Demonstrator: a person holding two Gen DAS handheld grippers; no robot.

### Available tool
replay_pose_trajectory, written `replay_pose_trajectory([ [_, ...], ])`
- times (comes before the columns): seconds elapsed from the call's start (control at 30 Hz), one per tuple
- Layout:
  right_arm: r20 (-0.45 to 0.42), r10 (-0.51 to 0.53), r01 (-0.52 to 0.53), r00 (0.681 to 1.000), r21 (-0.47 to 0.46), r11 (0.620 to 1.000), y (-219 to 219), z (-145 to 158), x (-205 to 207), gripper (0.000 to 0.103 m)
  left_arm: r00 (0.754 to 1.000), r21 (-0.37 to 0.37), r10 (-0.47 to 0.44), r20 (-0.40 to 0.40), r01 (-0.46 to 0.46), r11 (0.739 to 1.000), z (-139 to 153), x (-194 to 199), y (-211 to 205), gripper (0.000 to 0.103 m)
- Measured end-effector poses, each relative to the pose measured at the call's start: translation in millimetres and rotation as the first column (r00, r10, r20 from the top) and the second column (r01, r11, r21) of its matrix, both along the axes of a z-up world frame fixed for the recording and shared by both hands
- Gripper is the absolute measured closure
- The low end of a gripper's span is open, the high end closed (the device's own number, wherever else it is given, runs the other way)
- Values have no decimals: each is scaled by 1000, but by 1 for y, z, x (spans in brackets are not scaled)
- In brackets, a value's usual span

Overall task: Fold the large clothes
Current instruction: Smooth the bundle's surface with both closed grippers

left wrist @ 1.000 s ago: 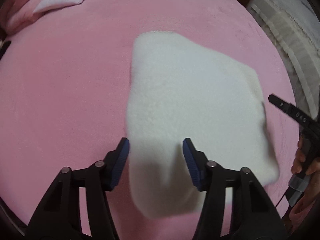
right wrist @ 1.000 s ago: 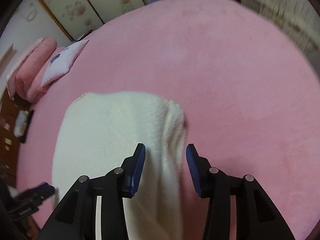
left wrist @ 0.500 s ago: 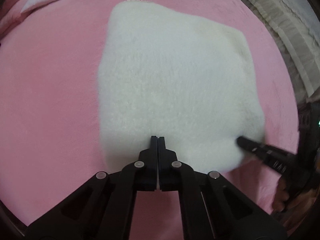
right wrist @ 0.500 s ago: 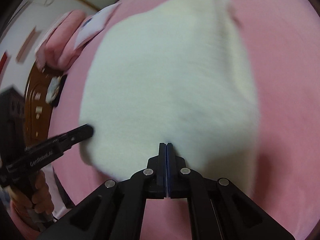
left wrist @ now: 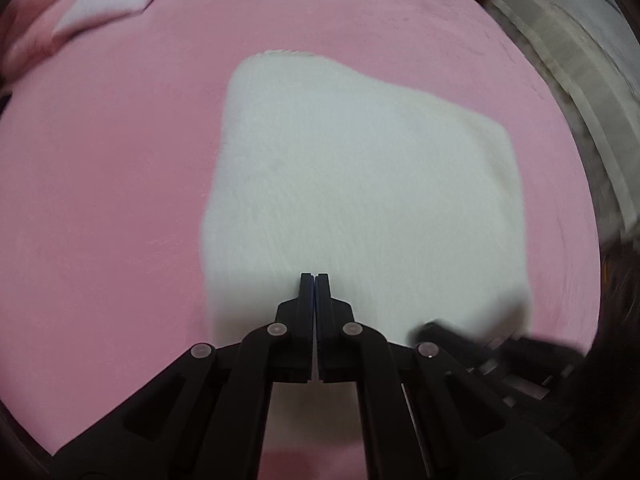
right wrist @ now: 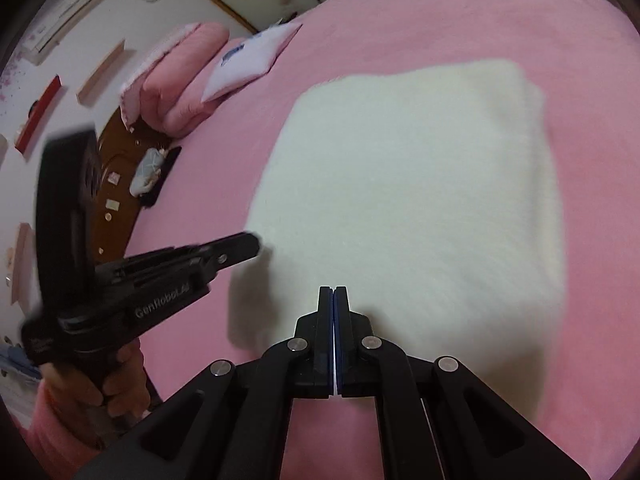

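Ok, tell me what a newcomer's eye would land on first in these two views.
First, the white fluffy garment, folded into a thick rectangle in the middle of the pink bed cover. Next, the black grippers at its near edge: the right gripper and the left gripper, each with its jaws together; whether they pinch cloth is unclear. Beyond that, a pink pillow and a small white cushion lie at the far left.

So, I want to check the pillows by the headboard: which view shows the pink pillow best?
The right wrist view: the pink pillow shows whole, beside the white pillow. The left wrist view catches only a blurred strip at its top-left edge.
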State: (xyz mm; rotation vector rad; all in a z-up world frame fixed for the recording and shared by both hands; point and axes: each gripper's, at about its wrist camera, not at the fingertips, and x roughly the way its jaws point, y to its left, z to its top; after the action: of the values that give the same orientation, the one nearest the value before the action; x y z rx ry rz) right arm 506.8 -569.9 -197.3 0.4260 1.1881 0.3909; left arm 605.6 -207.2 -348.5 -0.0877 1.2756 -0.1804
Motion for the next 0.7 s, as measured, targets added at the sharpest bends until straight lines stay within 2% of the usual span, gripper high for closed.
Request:
replay_pose_trajectory([
  [0.03,-6,0,0,1000,-6,1000,10,-10,8,103,999,-50,34,6,-33,998,-3,9,7,102],
  [0.1,35,-32,32,999,-2,999,19,-25,28,103,998,-77,63,29,-61,995,-6,31,11,102],
  [0.17,68,-71,70,995,20,997,19,-23,45,103,995,-96,78,66,-71,993,-11,55,7,102],
  [0.23,101,-124,123,987,17,992,15,-15,56,103,993,-94,92,73,-85,992,-22,83,4,102],
  [0.33,142,-199,215,970,-103,971,6,-25,84,103,991,-92,107,84,-100,991,-42,113,5,102],
  [0.4,127,-253,265,959,-82,961,-16,-32,101,103,986,-79,114,118,-105,991,-47,125,4,102],
  [0.47,114,-336,344,935,-59,937,-38,-34,103,103,982,-66,119,147,-111,992,-56,128,1,102],
  [0.53,166,-390,411,906,-120,904,-62,-33,95,103,982,-52,111,156,-104,993,-62,130,-2,102],
  [0.6,159,-439,459,884,-121,880,-87,-35,87,103,983,-47,105,154,-99,994,-68,133,0,102],
  [0.67,133,-460,473,878,-93,876,-91,-39,74,103,984,-34,94,152,-90,995,-73,136,6,102],
  [0.7,137,-446,462,884,-116,879,-86,-38,70,103,984,-25,89,156,-86,996,-73,136,5,102],
])
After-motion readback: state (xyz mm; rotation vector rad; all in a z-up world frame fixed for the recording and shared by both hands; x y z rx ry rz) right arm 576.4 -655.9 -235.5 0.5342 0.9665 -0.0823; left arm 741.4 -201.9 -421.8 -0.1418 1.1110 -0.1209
